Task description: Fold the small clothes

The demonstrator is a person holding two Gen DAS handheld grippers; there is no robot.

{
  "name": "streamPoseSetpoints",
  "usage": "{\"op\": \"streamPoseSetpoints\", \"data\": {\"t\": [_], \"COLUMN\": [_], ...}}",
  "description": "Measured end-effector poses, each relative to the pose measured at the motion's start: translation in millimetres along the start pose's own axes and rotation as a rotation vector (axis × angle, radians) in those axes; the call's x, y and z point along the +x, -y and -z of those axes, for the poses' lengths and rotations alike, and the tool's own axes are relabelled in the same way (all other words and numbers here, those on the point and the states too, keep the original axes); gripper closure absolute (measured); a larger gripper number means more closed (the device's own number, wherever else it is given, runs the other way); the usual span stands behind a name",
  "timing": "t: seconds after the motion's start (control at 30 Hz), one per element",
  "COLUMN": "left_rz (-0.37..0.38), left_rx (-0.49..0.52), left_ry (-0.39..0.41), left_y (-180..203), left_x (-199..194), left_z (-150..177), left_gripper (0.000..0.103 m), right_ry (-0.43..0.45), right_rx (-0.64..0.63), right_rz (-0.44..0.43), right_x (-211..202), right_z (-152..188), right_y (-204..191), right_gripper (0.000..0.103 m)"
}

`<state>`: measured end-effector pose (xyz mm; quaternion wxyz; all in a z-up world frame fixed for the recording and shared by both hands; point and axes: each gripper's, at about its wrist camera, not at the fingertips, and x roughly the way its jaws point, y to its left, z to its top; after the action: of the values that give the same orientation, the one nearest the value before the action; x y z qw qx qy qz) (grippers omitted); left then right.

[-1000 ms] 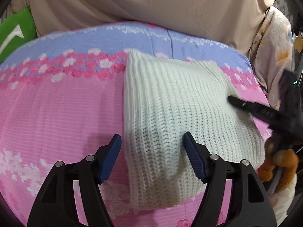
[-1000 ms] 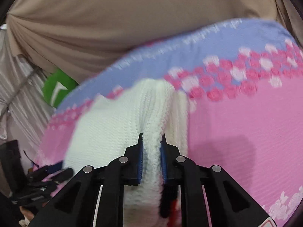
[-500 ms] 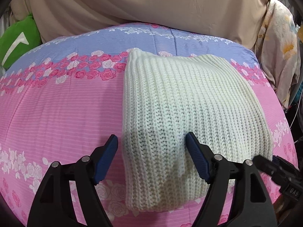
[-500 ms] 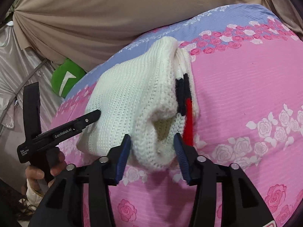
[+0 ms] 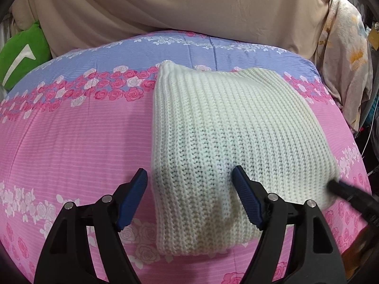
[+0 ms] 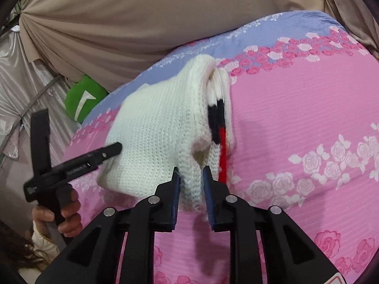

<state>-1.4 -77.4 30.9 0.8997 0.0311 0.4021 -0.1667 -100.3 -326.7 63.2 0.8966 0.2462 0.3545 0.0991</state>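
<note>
**Both grippers at sweater's near edge, right one pinching**

Right gripper: jaws narrow, just been closing, pads on both sides of the near corner of the folded white knit sweater. Black-and-red trim shows in the open side just beyond.

Left gripper: jaws wide, just opened slightly, straddling the other near corner without gripping.

The sweater lies ahead of both on the pink floral bedspread, long axis running away from them. Likely next: carry the near edge forward.
</note>
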Motion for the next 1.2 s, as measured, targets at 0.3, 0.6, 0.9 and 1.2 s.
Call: {"op": "streamPoseSetpoints", "data": {"t": [0.3,0.6,0.9,1.2], "left_rz": [0.04,0.028,0.01,-0.003], "left_rx": [-0.033,-0.042,-0.022,-0.023], "left_ry": [-0.01,-0.003,-0.019,-0.016], "left_y": [-6,-17,-9,-5], "left_x": [-1,1,17,12], "left_z": [-3,-17,-16,-13], "left_gripper": [0.031,0.03,0.026,0.026], "right_ry": [-0.038,0.053,0.023,-0.07], "right_rx": [-0.092,-0.161,-0.092,-0.267], "right_rz": [0.018,0.011,0.148,0.176], "right_x": [73,80,79,50], "right_z": [-102,-128,-107,-9], "right_y": [-9,-28,2,-53], "right_gripper": [0.047,0.092,0.083,0.086]}}
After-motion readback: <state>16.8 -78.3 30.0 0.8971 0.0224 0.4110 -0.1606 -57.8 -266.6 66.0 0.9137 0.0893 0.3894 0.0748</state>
